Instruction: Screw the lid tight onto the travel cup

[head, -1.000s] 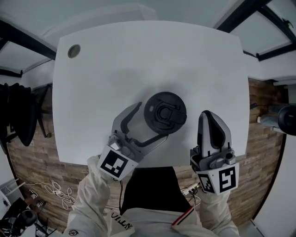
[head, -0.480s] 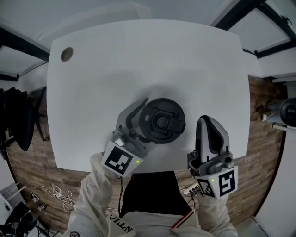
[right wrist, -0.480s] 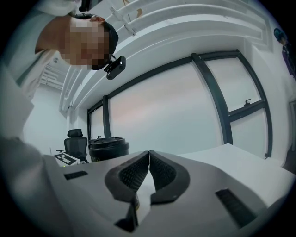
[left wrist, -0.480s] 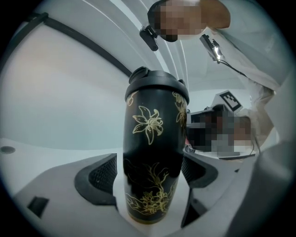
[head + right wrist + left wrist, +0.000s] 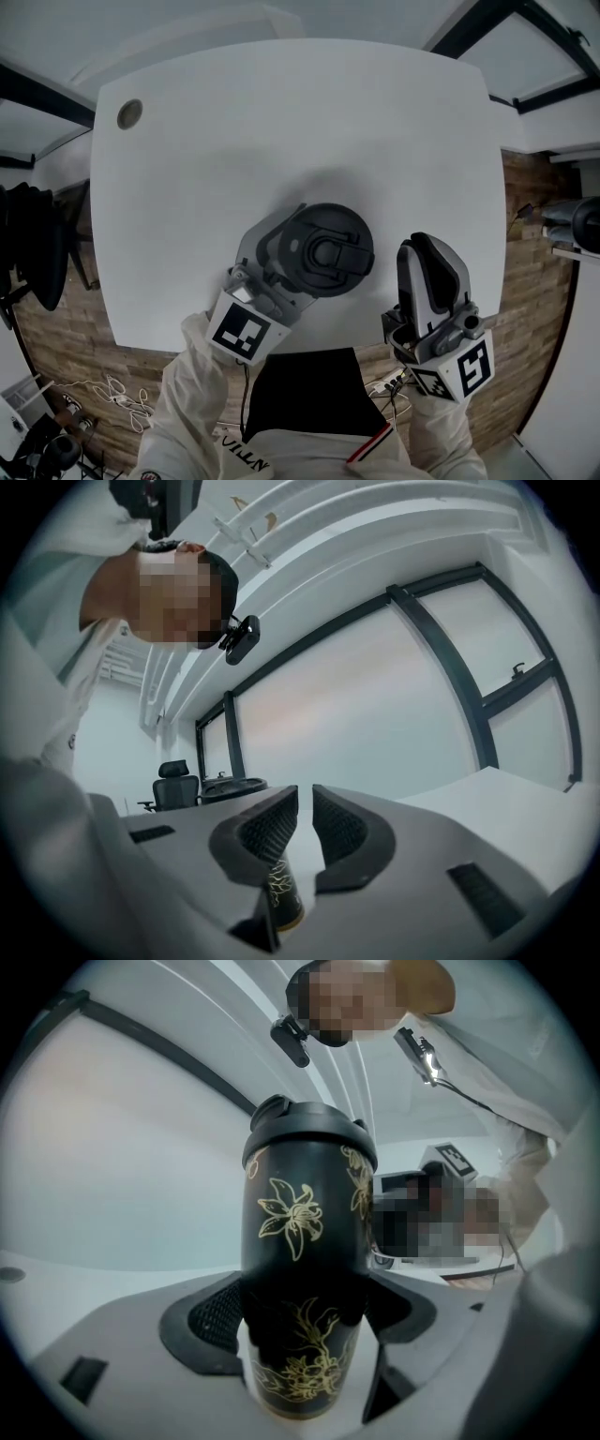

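A black travel cup (image 5: pixel 305 1241) with gold flower print stands upright on the white table (image 5: pixel 281 122), its black lid (image 5: pixel 325 247) on top. My left gripper (image 5: pixel 302 264) reaches in from the lower left with the cup body between its fingers. Its jaws have just been closing, and both pads (image 5: pixel 214 1314) now touch the cup's sides low on the body. To the right of the cup, apart from it, my right gripper (image 5: pixel 424 246) is shut with nothing in it. In the right gripper view (image 5: pixel 305 810) the foot of the cup (image 5: pixel 283 897) shows below the jaws.
A round cable hole (image 5: pixel 129 113) sits at the table's far left corner. The near table edge runs just behind both grippers, with wood floor (image 5: pixel 525 244) beyond it. An office chair (image 5: pixel 174 782) stands far off in the right gripper view.
The left gripper has slid further in along the cup and its fingers have drawn in against the body. The right gripper has tilted slightly and stays in place.
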Tool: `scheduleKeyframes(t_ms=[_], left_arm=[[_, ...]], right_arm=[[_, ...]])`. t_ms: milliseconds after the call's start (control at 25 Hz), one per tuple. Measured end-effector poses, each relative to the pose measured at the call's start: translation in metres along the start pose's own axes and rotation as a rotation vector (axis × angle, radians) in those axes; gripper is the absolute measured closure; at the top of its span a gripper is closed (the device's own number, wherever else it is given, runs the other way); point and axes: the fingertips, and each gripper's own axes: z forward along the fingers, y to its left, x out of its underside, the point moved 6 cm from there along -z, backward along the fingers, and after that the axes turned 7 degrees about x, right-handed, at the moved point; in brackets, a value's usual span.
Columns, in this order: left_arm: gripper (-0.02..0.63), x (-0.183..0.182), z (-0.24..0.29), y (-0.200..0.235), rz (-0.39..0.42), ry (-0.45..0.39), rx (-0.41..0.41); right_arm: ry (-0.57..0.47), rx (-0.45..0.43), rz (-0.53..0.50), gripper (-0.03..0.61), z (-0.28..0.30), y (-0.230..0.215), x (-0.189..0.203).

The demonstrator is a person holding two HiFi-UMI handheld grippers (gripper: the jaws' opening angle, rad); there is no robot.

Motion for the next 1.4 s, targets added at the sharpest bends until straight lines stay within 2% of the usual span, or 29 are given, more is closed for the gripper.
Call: scheduleKeyframes(t_ms=[40, 80, 120, 160, 200, 240, 360, 520, 680, 920, 1040, 1160, 1280, 1400], left_arm=[[0.225, 0.0, 0.0, 0.001, 0.001, 0.0, 0.009], [0.225, 0.0, 0.001, 0.001, 0.003, 0.001, 0.018], [0.225, 0.0, 0.001, 0.002, 0.006, 0.003, 0.029], [0.225, 0.0, 0.0, 0.002, 0.008, 0.005, 0.039], [0.225, 0.0, 0.0, 0.003, 0.009, 0.008, 0.05], [0.225, 0.0, 0.0, 0.003, 0.01, 0.01, 0.06], [0.225, 0.0, -0.001, 0.003, 0.011, 0.022, 0.103], [0.225, -0.002, -0.001, 0.003, 0.02, 0.023, 0.188], [0.225, -0.002, -0.002, 0.003, 0.029, 0.036, 0.286], [0.225, -0.002, -0.001, 0.006, 0.052, 0.054, 0.408], [0.225, -0.003, 0.0, 0.008, 0.052, 0.063, 0.429], [0.225, -0.002, 0.001, 0.009, 0.039, 0.054, 0.4], [0.225, -0.001, 0.003, 0.007, 0.032, 0.043, 0.352], [0.225, 0.0, 0.002, 0.003, 0.014, 0.033, 0.262]], right_arm=[[-0.008, -0.04, 0.021, 0.545, 0.002, 0.0, -0.003], [-0.015, -0.096, 0.048, 0.486, 0.003, 0.002, -0.005], [-0.018, -0.162, 0.075, 0.393, 0.005, 0.005, -0.008], [-0.014, -0.227, 0.091, 0.338, 0.008, 0.009, -0.009], [-0.004, -0.282, 0.087, 0.269, 0.011, 0.014, -0.01], [0.013, -0.328, 0.065, 0.226, 0.015, 0.02, -0.01], [0.074, -0.455, -0.014, 0.138, 0.026, 0.041, -0.011], [0.13, -0.612, -0.128, 0.105, 0.04, 0.059, -0.011], [0.17, -0.738, -0.23, 0.1, 0.053, 0.068, -0.006], [0.212, -0.891, -0.284, 0.101, 0.068, 0.081, 0.0], [0.224, -0.914, -0.317, 0.104, 0.07, 0.085, 0.003], [0.201, -0.881, -0.321, 0.103, 0.07, 0.083, 0.002], [0.15, -0.769, -0.282, 0.104, 0.069, 0.08, 0.002], [0.121, -0.595, -0.259, 0.104, 0.066, 0.081, 0.002]])
